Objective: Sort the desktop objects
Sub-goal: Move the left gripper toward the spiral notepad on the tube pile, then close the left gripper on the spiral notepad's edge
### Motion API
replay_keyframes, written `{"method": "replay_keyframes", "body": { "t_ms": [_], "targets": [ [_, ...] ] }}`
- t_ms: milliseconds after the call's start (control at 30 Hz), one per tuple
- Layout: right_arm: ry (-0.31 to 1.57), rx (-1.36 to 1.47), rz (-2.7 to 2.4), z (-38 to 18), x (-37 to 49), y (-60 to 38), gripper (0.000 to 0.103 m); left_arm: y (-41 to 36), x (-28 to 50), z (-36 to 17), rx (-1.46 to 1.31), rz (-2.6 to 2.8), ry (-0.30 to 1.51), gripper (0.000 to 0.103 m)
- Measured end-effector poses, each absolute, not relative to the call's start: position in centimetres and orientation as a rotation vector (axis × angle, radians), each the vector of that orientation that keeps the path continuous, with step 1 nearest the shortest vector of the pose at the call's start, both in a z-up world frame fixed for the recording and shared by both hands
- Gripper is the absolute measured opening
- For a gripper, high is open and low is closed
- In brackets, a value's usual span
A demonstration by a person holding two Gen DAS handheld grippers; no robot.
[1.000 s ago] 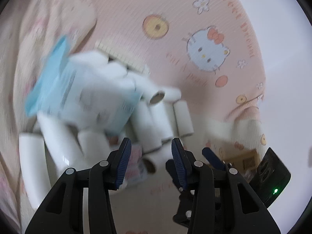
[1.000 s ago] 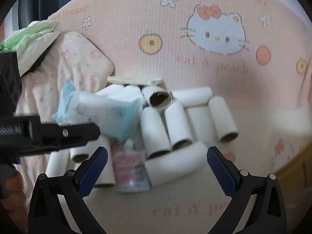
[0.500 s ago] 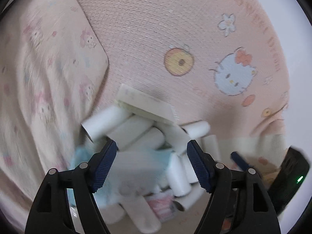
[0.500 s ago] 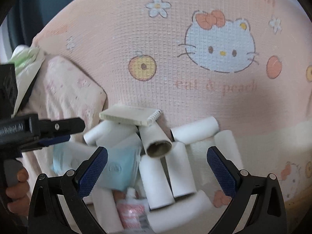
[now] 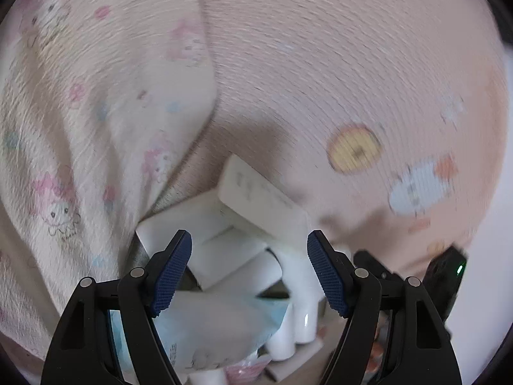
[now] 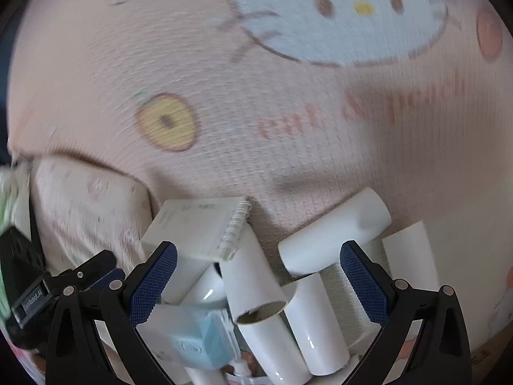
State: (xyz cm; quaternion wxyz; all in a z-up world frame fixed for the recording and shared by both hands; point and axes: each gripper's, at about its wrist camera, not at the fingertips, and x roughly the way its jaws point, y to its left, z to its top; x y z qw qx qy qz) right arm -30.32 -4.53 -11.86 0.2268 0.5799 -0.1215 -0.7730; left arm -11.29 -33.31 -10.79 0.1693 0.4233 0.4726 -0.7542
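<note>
You had barely dented the sorting: the white cardboard tubes [image 6: 307, 314], the spiral notebook [image 6: 198, 227] and the blue-and-white wipes pack [image 5: 218, 330] all lay heaped together on the pink cartoon-cat blanket [image 6: 288, 112], nothing set apart that I could see. Your left gripper [image 5: 249, 272] had just sprung its jaws wide and stood empty over the pack it carried a second earlier, now dropped on the pile. Your right gripper [image 6: 255, 284], wide and empty, had swung in closer over the tubes and notebook.
</note>
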Motion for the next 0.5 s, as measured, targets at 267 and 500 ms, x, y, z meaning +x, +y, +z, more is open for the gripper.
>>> {"method": "replay_keyframes", "body": {
  "t_ms": [267, 500],
  "targets": [
    [-0.164, 1.544, -2.162, -12.0, -31.1, -5.5, 0.101, -36.1, -13.2, -12.7, 1.197, -1.914, 1.536, 0.078],
    [-0.27, 1.462, -2.126, -13.3, -30.6, -5.0, 0.094, -36.4, -14.1, -15.4, 1.228, -1.786, 1.592, 0.063]
  ]
}}
